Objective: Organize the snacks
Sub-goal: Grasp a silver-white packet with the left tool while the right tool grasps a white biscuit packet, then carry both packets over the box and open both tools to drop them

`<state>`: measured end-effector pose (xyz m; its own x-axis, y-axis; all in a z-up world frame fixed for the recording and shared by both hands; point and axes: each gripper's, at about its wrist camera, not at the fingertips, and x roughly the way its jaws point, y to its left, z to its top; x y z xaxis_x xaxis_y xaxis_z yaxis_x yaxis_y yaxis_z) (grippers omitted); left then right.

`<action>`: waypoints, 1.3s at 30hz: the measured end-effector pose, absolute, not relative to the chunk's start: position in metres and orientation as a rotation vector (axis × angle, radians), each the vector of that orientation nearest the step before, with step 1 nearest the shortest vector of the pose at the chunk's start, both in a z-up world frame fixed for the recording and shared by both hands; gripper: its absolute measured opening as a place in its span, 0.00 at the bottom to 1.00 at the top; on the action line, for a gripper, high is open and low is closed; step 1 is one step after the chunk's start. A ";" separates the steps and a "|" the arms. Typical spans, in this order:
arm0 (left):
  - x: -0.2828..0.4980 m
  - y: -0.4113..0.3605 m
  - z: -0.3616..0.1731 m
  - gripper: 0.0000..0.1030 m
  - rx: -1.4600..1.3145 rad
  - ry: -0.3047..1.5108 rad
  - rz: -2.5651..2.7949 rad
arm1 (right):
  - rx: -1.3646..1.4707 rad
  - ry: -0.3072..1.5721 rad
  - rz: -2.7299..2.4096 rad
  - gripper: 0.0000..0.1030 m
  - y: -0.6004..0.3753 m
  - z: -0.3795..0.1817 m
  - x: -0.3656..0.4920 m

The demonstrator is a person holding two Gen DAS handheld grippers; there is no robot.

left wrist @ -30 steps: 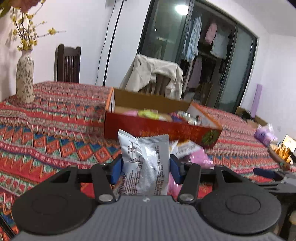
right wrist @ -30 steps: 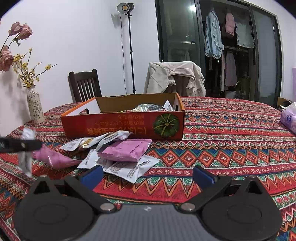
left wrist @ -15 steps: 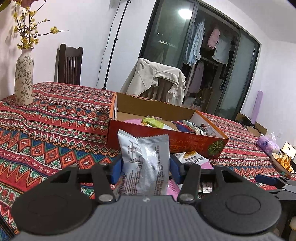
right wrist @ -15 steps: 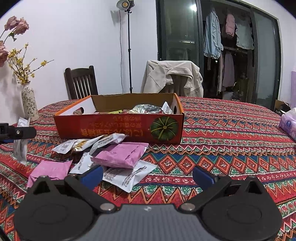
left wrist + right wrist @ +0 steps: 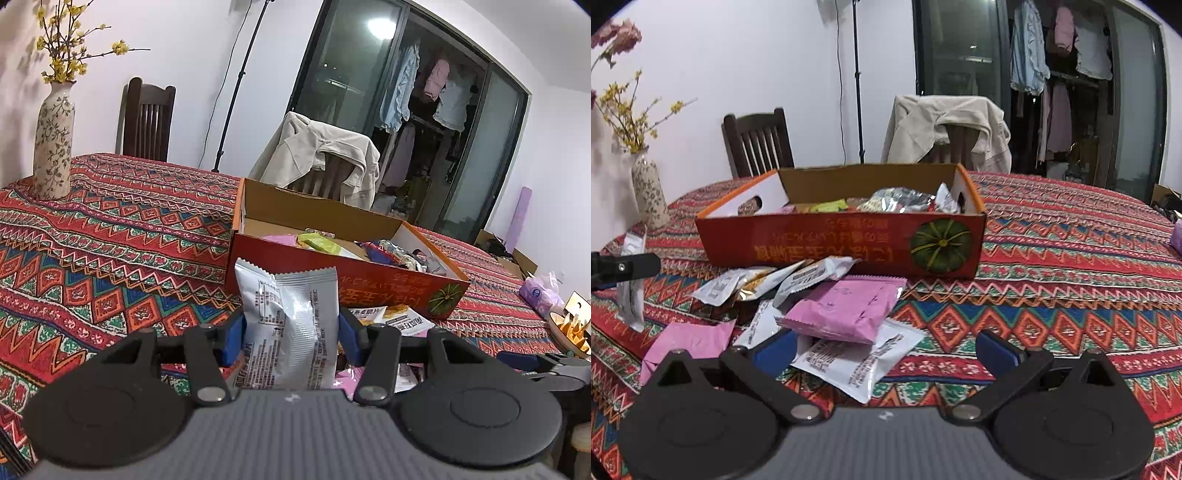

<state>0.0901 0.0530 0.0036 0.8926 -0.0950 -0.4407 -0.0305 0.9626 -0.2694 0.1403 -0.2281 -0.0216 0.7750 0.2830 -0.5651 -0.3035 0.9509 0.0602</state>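
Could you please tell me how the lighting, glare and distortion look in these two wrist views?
Left wrist view: fisheye bends the glass door, which carries a bright lamp reflection; the silver packet is sharp. Right wrist view: dim, warm light, dark corners, the vase slightly soft, the orange box clear.

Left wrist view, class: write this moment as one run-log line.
left gripper: shut on silver snack packet | right gripper: open, over loose packets | orange box: partly filled | pink packet: on table
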 end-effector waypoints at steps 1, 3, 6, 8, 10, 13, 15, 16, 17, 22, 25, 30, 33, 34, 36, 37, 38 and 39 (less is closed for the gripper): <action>0.091 0.053 0.003 0.51 -0.278 0.472 -0.035 | -0.039 0.620 0.317 1.00 -0.225 -0.024 0.143; 0.091 0.053 0.002 0.51 -0.282 0.477 -0.038 | -0.042 0.647 0.311 0.99 -0.218 -0.027 0.151; 0.093 0.051 0.000 0.51 -0.288 0.489 -0.047 | -0.079 0.674 0.278 0.94 -0.205 -0.032 0.160; 0.094 0.051 -0.002 0.51 -0.284 0.490 -0.051 | -0.091 0.694 0.259 0.91 -0.200 -0.037 0.167; 0.095 0.052 -0.003 0.51 -0.289 0.498 -0.051 | -0.088 0.706 0.263 0.90 -0.198 -0.042 0.170; 0.098 0.053 -0.006 0.51 -0.291 0.504 -0.050 | -0.074 0.701 0.273 0.90 -0.200 -0.044 0.170; 0.100 0.054 -0.009 0.51 -0.296 0.514 -0.050 | -0.077 0.695 0.284 0.89 -0.202 -0.045 0.167; 0.100 0.054 -0.009 0.51 -0.297 0.516 -0.050 | -0.079 0.692 0.290 0.87 -0.204 -0.045 0.166; 0.100 0.054 -0.010 0.51 -0.298 0.515 -0.049 | -0.083 0.689 0.299 0.84 -0.206 -0.045 0.164; 0.103 0.056 -0.011 0.51 -0.303 0.520 -0.048 | -0.098 0.676 0.350 0.63 -0.218 -0.042 0.154; 0.102 0.057 -0.010 0.51 -0.306 0.514 -0.043 | -0.101 0.663 0.354 0.54 -0.224 -0.040 0.148; 0.101 0.055 -0.009 0.51 -0.300 0.511 -0.031 | -0.098 0.644 0.348 0.48 -0.233 -0.039 0.139; 0.099 0.053 -0.008 0.51 -0.295 0.511 -0.030 | -0.081 0.629 0.325 0.46 -0.241 -0.038 0.136; 0.099 0.052 -0.007 0.51 -0.293 0.510 -0.031 | -0.071 0.625 0.319 0.46 -0.244 -0.038 0.135; 0.098 0.051 -0.006 0.51 -0.289 0.508 -0.030 | -0.056 0.618 0.309 0.45 -0.250 -0.036 0.134; 0.097 0.051 -0.006 0.51 -0.288 0.506 -0.030 | -0.050 0.614 0.305 0.45 -0.252 -0.036 0.133; 0.096 0.051 -0.004 0.51 -0.286 0.503 -0.029 | -0.044 0.607 0.302 0.45 -0.254 -0.034 0.132; 0.095 0.050 -0.003 0.51 -0.284 0.500 -0.028 | -0.041 0.601 0.300 0.45 -0.256 -0.033 0.131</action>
